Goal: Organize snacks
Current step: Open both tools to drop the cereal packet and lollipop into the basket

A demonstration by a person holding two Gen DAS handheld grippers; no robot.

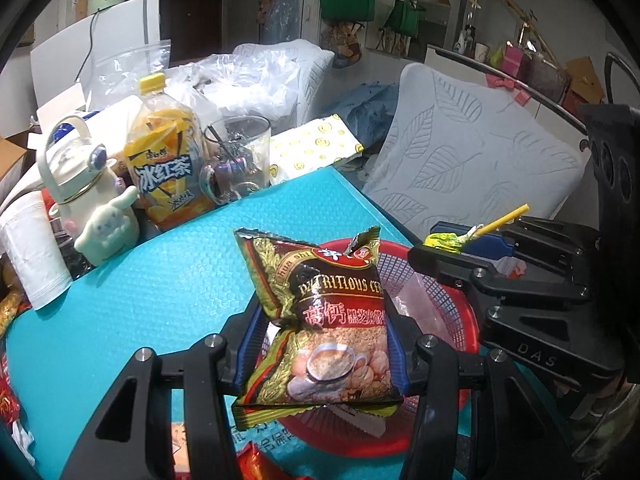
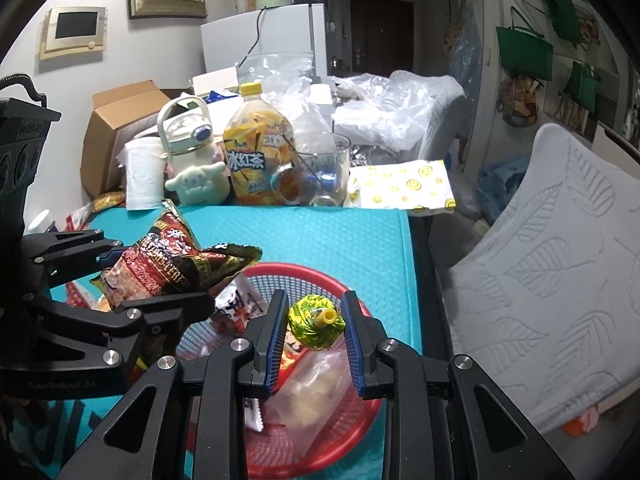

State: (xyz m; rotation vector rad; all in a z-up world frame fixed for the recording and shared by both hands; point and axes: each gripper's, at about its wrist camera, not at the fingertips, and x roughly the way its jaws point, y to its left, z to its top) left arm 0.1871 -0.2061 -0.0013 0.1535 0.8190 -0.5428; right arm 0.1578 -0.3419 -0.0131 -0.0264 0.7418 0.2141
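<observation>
My left gripper (image 1: 320, 332) is shut on a dark red and gold cereal packet (image 1: 324, 320) and holds it above the red basket (image 1: 460, 312). The packet also shows in the right wrist view (image 2: 168, 268), left of centre. My right gripper (image 2: 316, 312) is shut on a green-wrapped lollipop (image 2: 314, 322) with a yellow stick, held over the red basket (image 2: 304, 276). The lollipop also shows in the left wrist view (image 1: 444, 239), at the right gripper's tips (image 1: 460, 252). Several snack packets (image 2: 316, 384) lie in the basket.
The basket sits on a teal mat (image 1: 160, 280). Behind it stand a white character flask (image 1: 88, 192), an iced-tea bottle (image 1: 168, 168), a glass mug (image 1: 240, 156), a paper roll (image 1: 32, 248) and a smiley-print pad (image 2: 404, 184). A white leaf-pattern cushion (image 2: 552, 272) is to the right.
</observation>
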